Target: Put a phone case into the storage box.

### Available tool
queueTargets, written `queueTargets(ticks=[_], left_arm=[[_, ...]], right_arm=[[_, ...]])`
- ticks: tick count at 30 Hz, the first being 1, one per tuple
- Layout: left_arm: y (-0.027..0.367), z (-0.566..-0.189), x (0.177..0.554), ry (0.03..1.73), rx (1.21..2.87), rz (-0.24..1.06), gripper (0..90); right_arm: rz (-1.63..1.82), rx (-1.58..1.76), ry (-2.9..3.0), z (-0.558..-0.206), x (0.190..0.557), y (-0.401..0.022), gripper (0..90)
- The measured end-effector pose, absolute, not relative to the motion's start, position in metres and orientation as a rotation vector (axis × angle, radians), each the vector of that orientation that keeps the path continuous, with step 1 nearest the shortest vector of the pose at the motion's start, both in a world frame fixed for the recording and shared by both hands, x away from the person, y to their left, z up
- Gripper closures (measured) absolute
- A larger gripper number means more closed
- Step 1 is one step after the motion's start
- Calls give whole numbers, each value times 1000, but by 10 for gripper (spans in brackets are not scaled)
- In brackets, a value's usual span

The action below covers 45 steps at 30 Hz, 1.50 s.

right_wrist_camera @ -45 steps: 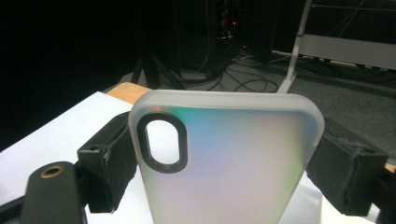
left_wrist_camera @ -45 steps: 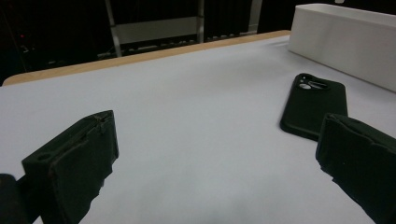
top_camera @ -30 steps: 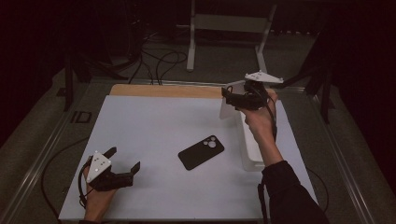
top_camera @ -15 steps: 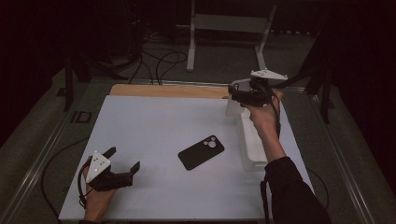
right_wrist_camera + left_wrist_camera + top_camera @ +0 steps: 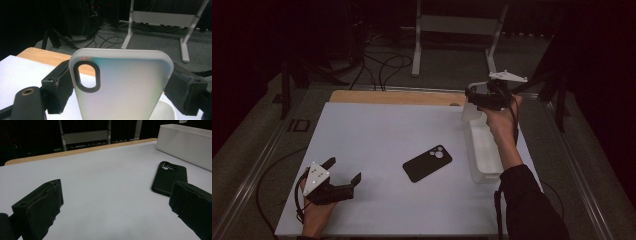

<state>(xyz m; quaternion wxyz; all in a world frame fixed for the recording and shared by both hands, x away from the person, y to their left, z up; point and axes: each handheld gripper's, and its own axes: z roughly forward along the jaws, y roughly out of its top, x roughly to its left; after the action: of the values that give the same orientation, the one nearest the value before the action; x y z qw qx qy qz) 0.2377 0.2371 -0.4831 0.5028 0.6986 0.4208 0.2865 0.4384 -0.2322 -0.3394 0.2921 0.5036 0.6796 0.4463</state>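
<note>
R gripper [image 5: 120, 85] clamped on clear case [image 5: 120, 87], prob. over bin [image 5: 484, 150]. L gripper [image 5: 343, 175] open, empty, near black case [image 5: 427, 163] on table [image 5: 377, 130].

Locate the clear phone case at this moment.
The clear case is clamped between the right gripper's jaws, held up over the far end of the white bin at the table's right side.

Ahead of you a white mat [image 5: 377, 145] covers the wooden table [image 5: 392, 97]. A black phone case [image 5: 427, 163] lies flat near its middle. Past the far edge, cables [image 5: 384, 67] trail around a white stand [image 5: 457, 30].
</note>
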Motion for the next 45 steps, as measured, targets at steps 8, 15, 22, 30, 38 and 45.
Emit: queueTargets(ticks=[8,15,22,30,38,45], left_arm=[[237,-483,237,1016,1684,693,0],[237,-483,237,1018,1681,694,0],[238,-483,237,1020,1678,693,0],[238,-483,237,1021,1677,695,0],[239,-482,236,1023,1670,694,0],[240,-482,236,1023,1665,696,0]], right_arm=[[1161,1386,1776,-342,446,-245,163],[1129,1418,1766,-348,453,-251,163],[1099,1464,1755,-355,463,-258,163],[1061,1506,1740,-364,472,-264,163],[1020,1522,1753,-375,480,-263,163],[983,1545,1772,-387,487,-259,163]])
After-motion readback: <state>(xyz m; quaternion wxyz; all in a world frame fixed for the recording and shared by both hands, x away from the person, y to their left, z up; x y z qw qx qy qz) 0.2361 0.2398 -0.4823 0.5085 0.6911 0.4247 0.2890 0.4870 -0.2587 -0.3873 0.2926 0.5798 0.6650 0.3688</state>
